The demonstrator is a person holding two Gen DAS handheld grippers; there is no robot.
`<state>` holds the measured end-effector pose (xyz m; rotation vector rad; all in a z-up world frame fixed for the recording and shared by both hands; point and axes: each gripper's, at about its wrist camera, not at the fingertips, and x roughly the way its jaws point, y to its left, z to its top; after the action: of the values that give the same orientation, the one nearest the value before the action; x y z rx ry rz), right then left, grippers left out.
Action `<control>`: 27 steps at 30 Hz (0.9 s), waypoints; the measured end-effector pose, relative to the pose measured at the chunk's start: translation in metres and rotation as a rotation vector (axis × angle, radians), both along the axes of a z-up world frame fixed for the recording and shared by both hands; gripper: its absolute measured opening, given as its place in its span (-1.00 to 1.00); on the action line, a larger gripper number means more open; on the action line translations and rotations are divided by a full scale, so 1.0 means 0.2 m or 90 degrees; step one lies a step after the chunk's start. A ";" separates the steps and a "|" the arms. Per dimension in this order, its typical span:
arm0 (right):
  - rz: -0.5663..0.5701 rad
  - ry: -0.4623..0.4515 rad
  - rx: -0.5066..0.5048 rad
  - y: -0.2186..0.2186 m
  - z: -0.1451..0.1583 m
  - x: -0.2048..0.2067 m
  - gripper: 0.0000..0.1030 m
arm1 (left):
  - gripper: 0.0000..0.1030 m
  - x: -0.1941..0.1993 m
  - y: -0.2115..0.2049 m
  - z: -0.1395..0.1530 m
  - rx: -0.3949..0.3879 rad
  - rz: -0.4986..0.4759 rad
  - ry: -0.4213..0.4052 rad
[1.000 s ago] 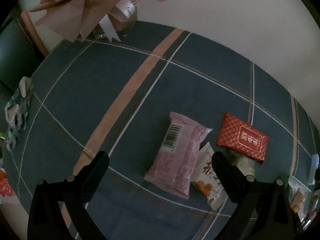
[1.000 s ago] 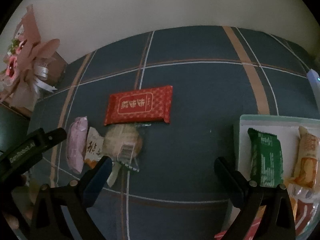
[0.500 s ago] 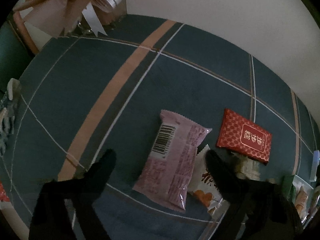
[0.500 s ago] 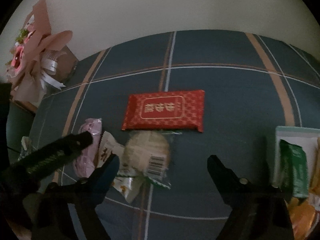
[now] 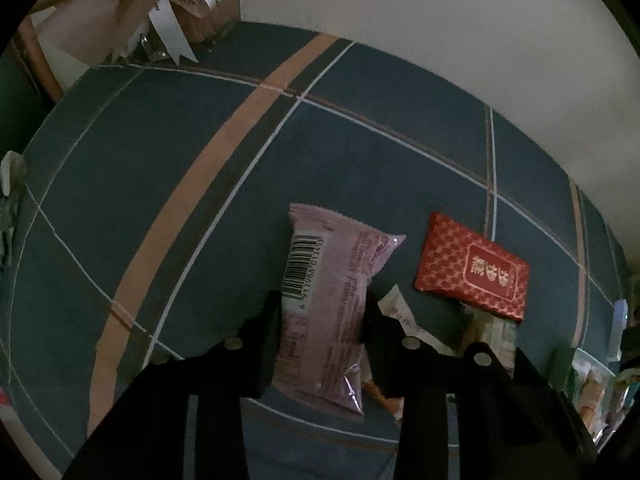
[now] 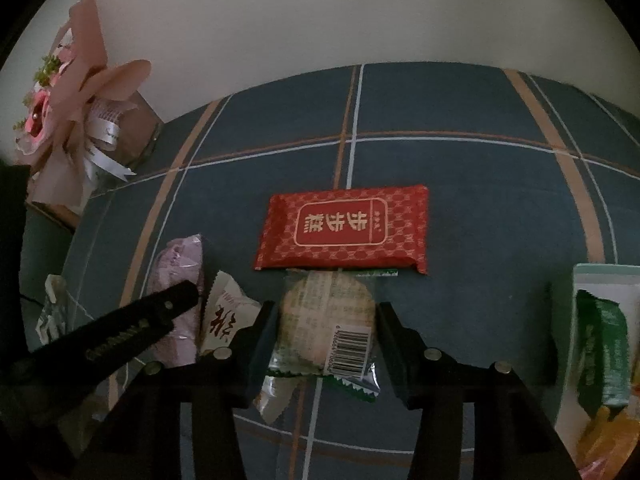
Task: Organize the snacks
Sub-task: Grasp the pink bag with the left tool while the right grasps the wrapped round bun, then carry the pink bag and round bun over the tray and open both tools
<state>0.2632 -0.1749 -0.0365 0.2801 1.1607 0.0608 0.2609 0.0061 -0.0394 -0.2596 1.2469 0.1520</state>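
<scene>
My left gripper (image 5: 322,320) is shut on the pink snack packet (image 5: 332,292), its fingers pressing both long sides; the packet lies on the blue plaid cloth. The pink packet also shows in the right wrist view (image 6: 178,276), with the left gripper's finger (image 6: 132,324) over it. My right gripper (image 6: 326,324) straddles the round pale cake in clear wrap (image 6: 328,320), jaws close to its sides with small gaps. A white and orange packet (image 6: 224,316) lies between the two. A red packet (image 6: 344,232) lies just beyond, and shows in the left wrist view (image 5: 472,268).
A pale green tray (image 6: 580,276) at the right holds a green packet (image 6: 604,348) and orange snacks. A pink paper bouquet (image 6: 76,92) with a box stands at the back left by the wall. Clear wrappers (image 6: 52,312) lie at the left edge.
Both grippers moved forward and down onto the snacks. The left jaws closed onto the pink packet. The right jaws narrowed around the round cake.
</scene>
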 end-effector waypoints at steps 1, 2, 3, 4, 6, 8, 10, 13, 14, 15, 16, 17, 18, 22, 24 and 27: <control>-0.001 -0.002 -0.001 -0.02 0.02 -0.01 0.02 | -0.24 0.00 0.00 0.02 0.002 0.002 -0.003; -0.002 -0.003 -0.001 -0.02 0.03 -0.01 0.02 | -0.24 0.00 0.00 0.03 0.004 0.005 -0.004; -0.005 -0.003 -0.002 -0.03 0.04 -0.01 0.02 | -0.25 0.00 0.00 0.05 0.003 0.009 -0.007; -0.009 -0.004 -0.006 -0.04 0.06 -0.02 0.02 | -0.25 0.00 0.00 0.08 0.003 0.012 -0.011; -0.014 -0.007 -0.013 -0.06 0.09 -0.02 0.02 | -0.25 0.00 -0.01 0.13 0.000 0.014 -0.022; -0.019 -0.012 -0.020 -0.08 0.14 -0.03 0.02 | -0.25 -0.02 -0.03 0.18 -0.001 0.014 -0.032; -0.025 -0.012 -0.025 -0.15 0.18 -0.07 0.02 | -0.25 -0.03 -0.06 0.23 -0.004 0.012 -0.044; -0.042 -0.009 -0.034 -0.22 0.23 -0.10 0.02 | -0.25 -0.04 -0.11 0.30 -0.017 0.008 -0.058; -0.047 -0.007 -0.037 -0.25 0.24 -0.11 0.02 | -0.25 -0.04 -0.13 0.32 -0.021 0.005 -0.062; -0.051 -0.006 -0.040 -0.27 0.25 -0.12 0.02 | -0.25 -0.05 -0.15 0.34 -0.025 0.002 -0.067; -0.057 -0.004 -0.045 -0.30 0.27 -0.12 0.02 | -0.25 -0.07 -0.17 0.36 -0.028 0.000 -0.071; -0.064 -0.005 -0.050 -0.33 0.29 -0.13 0.02 | -0.25 -0.08 -0.20 0.38 -0.031 -0.003 -0.074; -0.070 -0.006 -0.052 -0.36 0.31 -0.14 0.02 | -0.25 -0.09 -0.22 0.41 -0.034 -0.007 -0.078; -0.106 -0.014 -0.056 -0.52 0.40 -0.20 0.02 | -0.25 -0.15 -0.34 0.48 -0.047 -0.029 -0.091; -0.122 -0.016 -0.062 -0.58 0.43 -0.22 0.02 | -0.25 -0.18 -0.42 0.50 -0.049 -0.047 -0.097; -0.152 -0.019 -0.061 -0.72 0.48 -0.26 0.02 | -0.25 -0.21 -0.51 0.53 -0.051 -0.071 -0.104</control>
<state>0.2105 -0.3188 0.0604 0.3306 1.0900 -0.1989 0.2184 -0.0967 0.0672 -0.2659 1.1040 -0.0163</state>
